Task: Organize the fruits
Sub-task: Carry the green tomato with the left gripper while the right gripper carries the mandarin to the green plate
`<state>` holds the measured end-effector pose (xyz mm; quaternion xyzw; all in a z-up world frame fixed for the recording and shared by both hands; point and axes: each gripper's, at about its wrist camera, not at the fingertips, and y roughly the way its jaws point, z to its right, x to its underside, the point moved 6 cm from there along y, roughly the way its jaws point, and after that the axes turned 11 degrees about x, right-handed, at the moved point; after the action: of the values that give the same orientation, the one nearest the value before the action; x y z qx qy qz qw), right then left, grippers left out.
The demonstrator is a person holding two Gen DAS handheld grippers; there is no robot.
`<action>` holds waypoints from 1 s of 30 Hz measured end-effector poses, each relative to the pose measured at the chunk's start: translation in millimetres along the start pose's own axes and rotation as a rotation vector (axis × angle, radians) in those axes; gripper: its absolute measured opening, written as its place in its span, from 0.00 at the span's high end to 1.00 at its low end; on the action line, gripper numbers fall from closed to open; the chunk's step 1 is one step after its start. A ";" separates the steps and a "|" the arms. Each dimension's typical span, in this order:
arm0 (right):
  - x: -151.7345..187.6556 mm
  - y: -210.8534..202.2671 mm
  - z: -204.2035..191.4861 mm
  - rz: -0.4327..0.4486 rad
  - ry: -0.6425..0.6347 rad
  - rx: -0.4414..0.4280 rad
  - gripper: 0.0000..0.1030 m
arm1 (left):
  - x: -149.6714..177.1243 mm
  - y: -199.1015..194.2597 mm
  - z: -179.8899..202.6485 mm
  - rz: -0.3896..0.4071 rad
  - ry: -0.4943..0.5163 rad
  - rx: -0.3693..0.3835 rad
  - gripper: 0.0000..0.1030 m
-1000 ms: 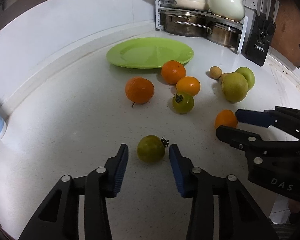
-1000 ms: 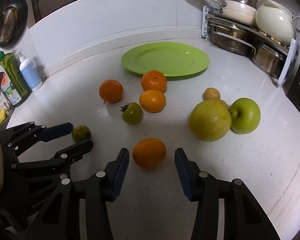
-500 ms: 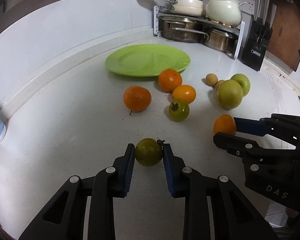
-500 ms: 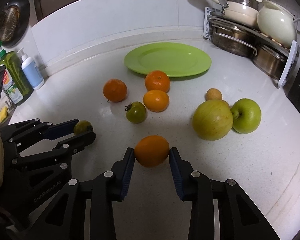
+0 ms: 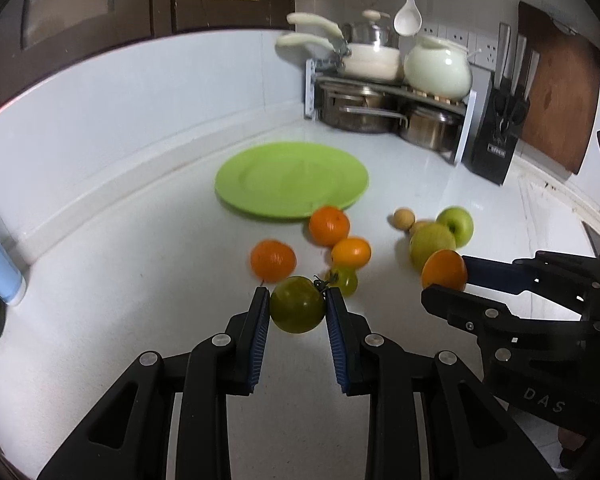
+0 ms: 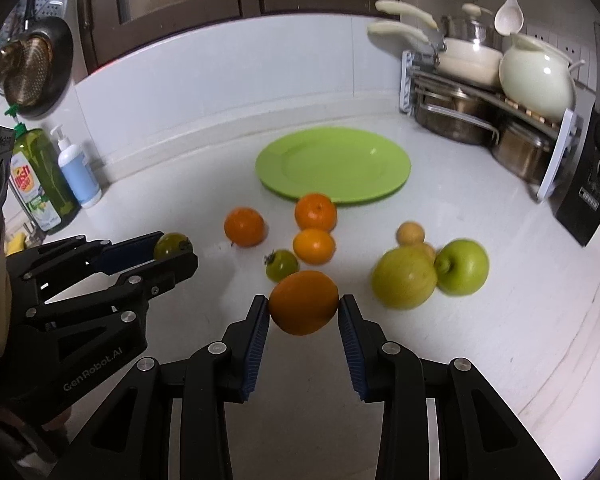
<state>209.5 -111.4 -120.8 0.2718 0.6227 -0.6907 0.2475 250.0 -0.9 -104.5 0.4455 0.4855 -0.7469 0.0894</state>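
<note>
The left hand-held gripper (image 5: 298,307) pinches a green tomato (image 5: 297,304) between its blue pads, clear of the white table (image 5: 120,280); the right hand-held gripper (image 6: 303,307) likewise pinches an orange (image 6: 303,302), lifted off the surface. Just ahead of the left hand-held gripper lie a second green tomato (image 5: 345,281) and three more oranges (image 5: 273,261), loosely grouped, with the farthest orange (image 5: 329,225) right at the near rim of the green plate (image 5: 260,184). Ahead and to the right of the right hand-held gripper a pale yellow-green fruit (image 6: 404,279) sits touching a green apple (image 6: 462,266), with two small tan fruits (image 6: 410,234) just behind them. The plate lies flat beyond the scattered fruit and nothing lies on it. Farther back, in the corner to the right, a rack (image 6: 556,152) carries a cream pan and a pale pot above steel pots, with a knife block (image 6: 588,204) beside it. To the far left, against the wall, stand a green dish-soap bottle (image 6: 36,176) and a blue pump bottle (image 6: 78,172). The stretch of table between the left hand-held gripper and the left wall is bare, as is the strip to the right of the apple up to the table's edge. The two hand-held grippers hang side by side, near each other but apart.
</note>
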 end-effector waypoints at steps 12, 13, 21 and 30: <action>-50.4 -7.4 29.0 0.093 -0.028 -0.054 0.64 | -43.4 -10.3 10.6 0.101 -0.026 -0.072 0.72; -54.5 -7.3 31.0 0.097 -0.033 -0.058 0.64 | -48.5 -9.7 11.0 0.111 -0.024 -0.074 0.72; -87.9 2.5 42.6 0.125 -0.078 -0.077 0.64 | -83.4 4.8 15.0 0.137 0.001 -0.104 0.72; -130.5 40.0 49.8 0.091 -0.106 -0.102 0.64 | -114.6 34.3 6.5 0.119 0.032 -0.139 0.72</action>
<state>328.6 -164.6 -56.8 0.2501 0.6303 -0.6594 0.3247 333.0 -58.0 -39.6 0.4782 0.5104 -0.6974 0.1564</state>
